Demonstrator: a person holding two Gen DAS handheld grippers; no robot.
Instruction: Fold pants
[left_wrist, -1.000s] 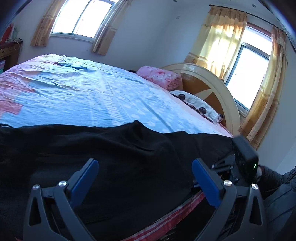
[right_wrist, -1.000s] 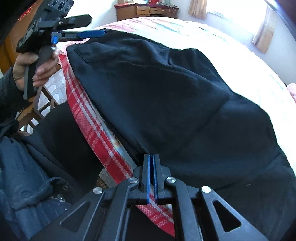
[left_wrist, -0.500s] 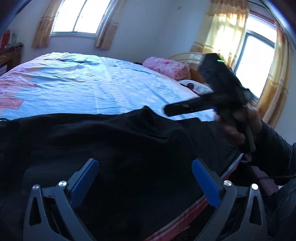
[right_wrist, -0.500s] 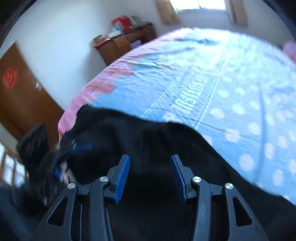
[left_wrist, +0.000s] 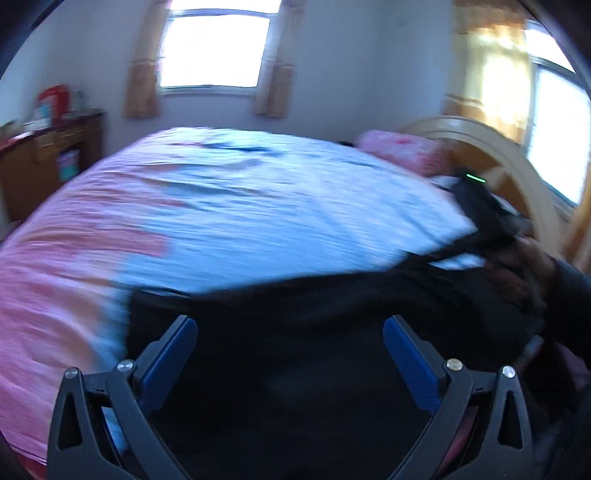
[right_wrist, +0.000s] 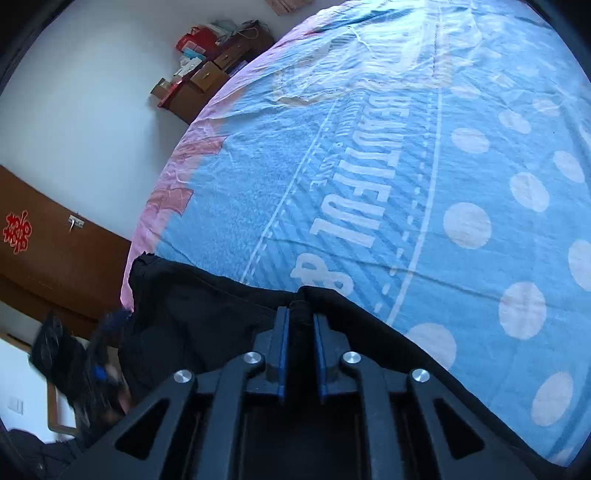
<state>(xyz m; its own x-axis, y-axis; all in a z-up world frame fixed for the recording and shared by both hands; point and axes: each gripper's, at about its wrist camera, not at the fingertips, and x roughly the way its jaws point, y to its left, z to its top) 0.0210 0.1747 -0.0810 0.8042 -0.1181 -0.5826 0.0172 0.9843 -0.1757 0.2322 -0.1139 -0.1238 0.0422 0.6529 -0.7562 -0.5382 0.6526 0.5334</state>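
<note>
Black pants lie along the near edge of the bed, blurred in the left wrist view. My left gripper is open and empty above them, its blue pads wide apart. My right gripper is shut on a bunched fold of the pants at their far edge. It also shows in the left wrist view at the right, held by a hand. The left gripper appears blurred in the right wrist view at the lower left.
The blue and pink bedsheet covers the bed beyond the pants. A pink pillow and a wooden headboard are at the right. A wooden dresser stands at the left wall. A brown door is behind.
My right gripper went from open over the pants to shut on a fold at their far edge. My left gripper swung left, staying open.
</note>
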